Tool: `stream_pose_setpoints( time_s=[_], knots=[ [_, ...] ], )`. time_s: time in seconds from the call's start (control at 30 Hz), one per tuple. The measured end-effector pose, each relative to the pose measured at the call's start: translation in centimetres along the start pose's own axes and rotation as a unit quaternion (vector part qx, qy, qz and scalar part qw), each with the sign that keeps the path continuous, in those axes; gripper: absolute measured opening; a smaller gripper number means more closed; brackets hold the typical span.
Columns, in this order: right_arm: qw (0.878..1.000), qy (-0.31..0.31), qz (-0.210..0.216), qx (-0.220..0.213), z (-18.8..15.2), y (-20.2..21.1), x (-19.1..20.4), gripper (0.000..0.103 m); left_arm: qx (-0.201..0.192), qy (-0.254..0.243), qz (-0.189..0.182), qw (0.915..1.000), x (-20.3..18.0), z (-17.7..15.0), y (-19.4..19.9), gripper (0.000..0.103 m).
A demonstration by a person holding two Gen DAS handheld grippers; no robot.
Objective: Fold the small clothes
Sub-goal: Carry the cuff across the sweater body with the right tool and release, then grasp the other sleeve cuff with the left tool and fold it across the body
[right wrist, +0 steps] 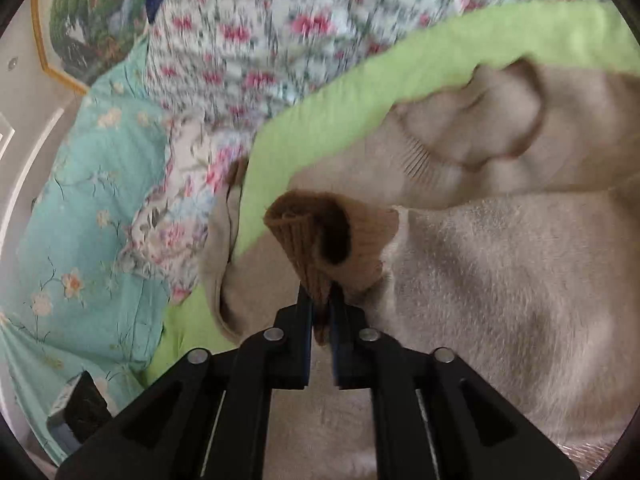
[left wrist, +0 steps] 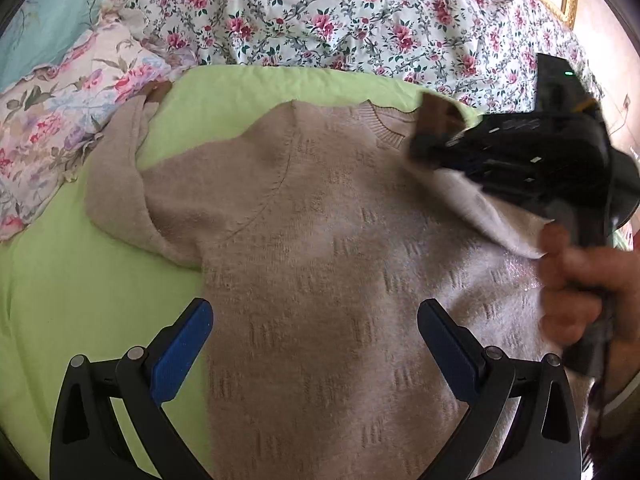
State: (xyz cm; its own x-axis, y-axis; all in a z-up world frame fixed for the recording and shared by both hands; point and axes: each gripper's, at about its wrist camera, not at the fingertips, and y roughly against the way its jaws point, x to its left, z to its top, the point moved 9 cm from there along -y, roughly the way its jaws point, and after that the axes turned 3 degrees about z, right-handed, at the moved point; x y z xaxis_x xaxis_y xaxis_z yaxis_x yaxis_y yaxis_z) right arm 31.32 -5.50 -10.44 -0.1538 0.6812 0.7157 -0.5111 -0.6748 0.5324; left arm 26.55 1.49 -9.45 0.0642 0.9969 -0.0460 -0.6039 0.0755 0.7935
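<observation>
A small beige knit sweater (left wrist: 320, 220) lies flat on a light green cloth (left wrist: 60, 280), with its neck at the far side. My left gripper (left wrist: 316, 320) is open and empty, its blue fingers (left wrist: 184, 352) spread just above the sweater's lower body. My right gripper (right wrist: 320, 300) is shut on the brown ribbed cuff (right wrist: 304, 236) of the sweater's right sleeve and holds it lifted over the chest. In the left wrist view that gripper (left wrist: 424, 136) is near the collar, with the sleeve (left wrist: 500, 216) trailing under it. The other sleeve (left wrist: 116, 184) lies folded at the left.
The green cloth lies on a bed with a floral quilt (left wrist: 320, 12) behind it. A floral pillow (left wrist: 52, 120) and a turquoise cover (right wrist: 80, 220) lie to the left. A gold-framed picture (right wrist: 76, 28) hangs on the wall beyond.
</observation>
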Motion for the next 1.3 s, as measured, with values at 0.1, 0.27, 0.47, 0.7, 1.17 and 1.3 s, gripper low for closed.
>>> stream_pose_setpoints(
  time_s=[0.1,0.27,0.47,0.7,1.17,1.3],
  knots=[
    [1.0,-0.013,0.005,0.014,-0.5,-0.6,-0.5,0.036,0.003,0.005,-0.018,0.9998,-0.6,0.7,-1.4,0.102],
    [0.999,-0.011,0.014,-0.032,0.1,4.2,-0.7,0.054,0.025,0.024,-0.069,0.997,-3.3,2.3,-5.4,0.102],
    [0.992,-0.022,-0.029,-0.122,-0.3,14.8,-4.3,0.054,0.047,0.072,-0.087,0.9925,-4.2,4.8,-10.1,0.101],
    [0.969,-0.037,-0.143,-0.2,-0.6,23.9,-10.1,0.054,0.013,0.079,-0.137,0.9874,-4.6,6.9,-8.6,0.008],
    [0.962,-0.052,-0.253,-0.088,4.3,19.4,-20.9,0.009,0.021,0.061,-0.12,0.9907,-2.6,4.7,-8.8,0.012],
    [0.953,-0.04,-0.276,-0.114,5.5,21.9,-21.7,0.008,0.011,0.036,-0.139,0.9895,-4.2,5.2,-8.2,0.012]
  ],
)
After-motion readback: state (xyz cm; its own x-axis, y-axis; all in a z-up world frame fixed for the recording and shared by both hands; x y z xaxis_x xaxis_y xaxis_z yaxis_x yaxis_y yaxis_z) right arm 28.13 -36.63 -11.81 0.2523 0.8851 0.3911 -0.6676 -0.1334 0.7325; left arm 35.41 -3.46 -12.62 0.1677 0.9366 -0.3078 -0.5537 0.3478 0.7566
